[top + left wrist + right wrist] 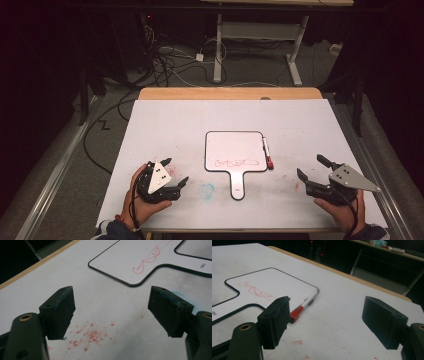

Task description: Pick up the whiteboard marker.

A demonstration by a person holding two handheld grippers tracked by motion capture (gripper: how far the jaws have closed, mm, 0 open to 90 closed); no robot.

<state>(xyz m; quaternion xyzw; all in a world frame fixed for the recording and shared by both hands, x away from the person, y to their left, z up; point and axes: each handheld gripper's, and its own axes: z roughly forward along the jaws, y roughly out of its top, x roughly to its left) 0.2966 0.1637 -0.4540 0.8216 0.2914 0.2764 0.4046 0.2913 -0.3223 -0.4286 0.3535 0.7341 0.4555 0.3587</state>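
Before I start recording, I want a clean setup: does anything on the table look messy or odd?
Yes. The white table cover is stained: red specks by the left gripper, a blue smudge left of the whiteboard handle. The board carries a red scribble. The marker lies neatly along its right edge.

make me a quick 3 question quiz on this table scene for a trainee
1. True or false: the left gripper is shut on the marker.
2. On which side of the small whiteboard does the marker lie in the high view? A) left B) right C) on top of it
3. What colour is the scribble on the whiteboard?

Key:
1. False. Both the left gripper and the right gripper are open and hold nothing.
2. B. It lies along the right edge, red cap toward the person.
3. Red.
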